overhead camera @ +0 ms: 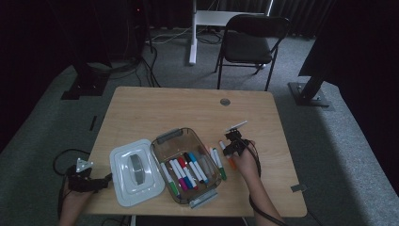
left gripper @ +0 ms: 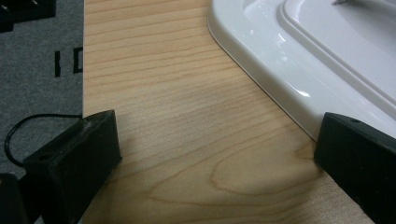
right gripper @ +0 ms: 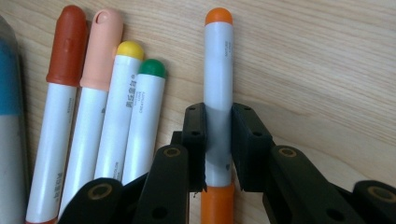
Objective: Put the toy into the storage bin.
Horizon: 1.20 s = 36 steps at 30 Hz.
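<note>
My right gripper is shut on an orange-capped white marker that lies flat on the wooden table; the pads press on its barrel from both sides. In the high view this gripper is just right of a clear bin that holds several markers. Beside the held one lie other markers with red-brown, peach, yellow and green caps. My left gripper stands open over bare wood, nothing between its jaws, at the table's front left corner next to the white lid.
The white lid lies flat left of the bin. The far half of the table has a round cable hole. A black chair and dark stand bases stand on the carpet behind.
</note>
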### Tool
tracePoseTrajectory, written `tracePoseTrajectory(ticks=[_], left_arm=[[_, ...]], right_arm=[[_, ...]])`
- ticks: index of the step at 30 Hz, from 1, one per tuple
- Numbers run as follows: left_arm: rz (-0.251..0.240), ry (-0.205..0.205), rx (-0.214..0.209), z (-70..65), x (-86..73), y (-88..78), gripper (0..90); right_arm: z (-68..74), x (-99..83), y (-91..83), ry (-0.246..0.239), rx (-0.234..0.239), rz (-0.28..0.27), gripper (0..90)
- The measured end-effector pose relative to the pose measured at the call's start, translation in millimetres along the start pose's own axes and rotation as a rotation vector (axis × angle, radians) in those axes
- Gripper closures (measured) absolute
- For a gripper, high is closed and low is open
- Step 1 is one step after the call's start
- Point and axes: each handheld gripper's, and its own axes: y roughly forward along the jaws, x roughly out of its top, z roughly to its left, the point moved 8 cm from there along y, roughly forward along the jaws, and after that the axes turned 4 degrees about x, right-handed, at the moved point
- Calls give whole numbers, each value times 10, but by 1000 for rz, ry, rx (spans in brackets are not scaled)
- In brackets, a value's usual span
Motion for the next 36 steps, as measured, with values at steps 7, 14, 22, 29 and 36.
tracePoseTrajectory(ticks=[7,14,22,29,36], left_arm=[[0,0,0,0,0,0,8],[0,0,0,0,0,0,8],[0,0,0,0,0,0,7],[-1,1,0,1,1,0,8],[1,1,0,1,0,-1,8]], right_arm=[[2,36,-223,12,16,-27,766],[154,149,-624,-16,42,-94,766],[493,296,-1044,-81,91,-161,766],[845,421,-1321,-135,150,-207,766],[1267,502,-1468,-216,186,-237,766]])
